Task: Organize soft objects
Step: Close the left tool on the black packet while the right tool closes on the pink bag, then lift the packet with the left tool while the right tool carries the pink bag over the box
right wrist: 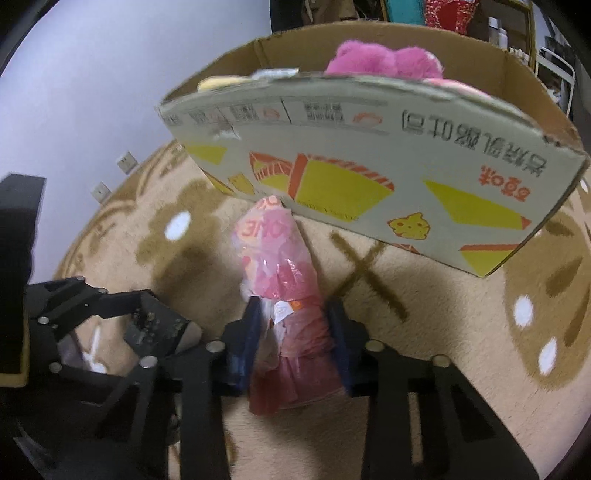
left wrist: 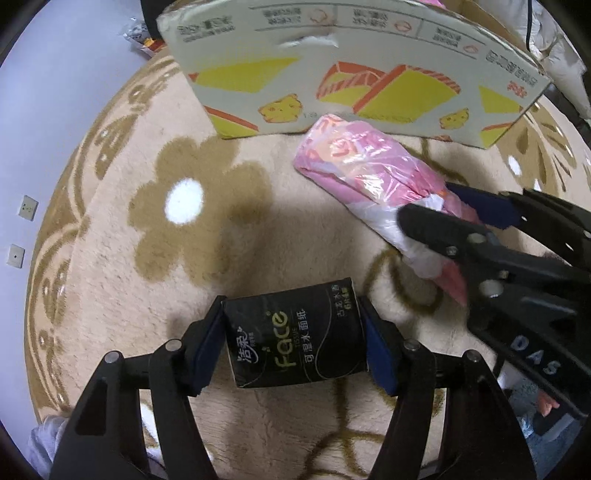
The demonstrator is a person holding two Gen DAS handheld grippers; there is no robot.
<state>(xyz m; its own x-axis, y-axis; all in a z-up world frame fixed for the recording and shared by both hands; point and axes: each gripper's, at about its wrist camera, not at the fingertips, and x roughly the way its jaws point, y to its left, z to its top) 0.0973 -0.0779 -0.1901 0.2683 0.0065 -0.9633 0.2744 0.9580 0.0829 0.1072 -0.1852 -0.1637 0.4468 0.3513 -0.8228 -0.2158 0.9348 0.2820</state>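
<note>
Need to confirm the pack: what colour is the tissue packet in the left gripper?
Black, with pale printed lettering: the tissue packet, clearest in the left wrist view.

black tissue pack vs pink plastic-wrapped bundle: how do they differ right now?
The black tissue pack is a compact, boxy block with printed lettering; the pink bundle is long, crinkled and irregular. The pack is gripped across its sides by the left gripper; the bundle is pinched near one end by the right gripper, its far end against the cardboard box. Both are outside the box, each clamped.

Home: flowered rug (left wrist: pixel 155 229), cluttered shelves (right wrist: pixel 509 29)
</note>
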